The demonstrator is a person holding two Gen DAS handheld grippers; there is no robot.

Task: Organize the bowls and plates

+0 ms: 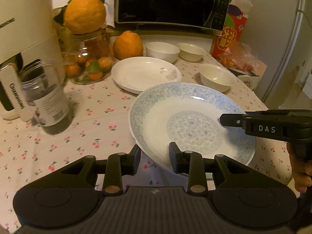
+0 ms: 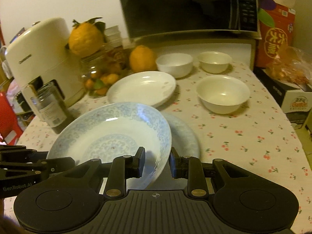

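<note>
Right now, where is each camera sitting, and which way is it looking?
Left wrist view: it sits on the left gripper, looking forward and down over the table at the blue patterned plate clamped in its jaws; the right gripper and part of a hand show at the right.
Right wrist view: it sits on the right gripper, looking the same way from the plate's other side; the left gripper shows at the left.
Both share the white plate, three bowls, the oranges and the microwave.

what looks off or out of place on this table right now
The blue-patterned plate is tilted, off the tablecloth, pinched at opposite rims by the left gripper and right gripper. The white plate behind shows a dull smear near its right rim.
</note>
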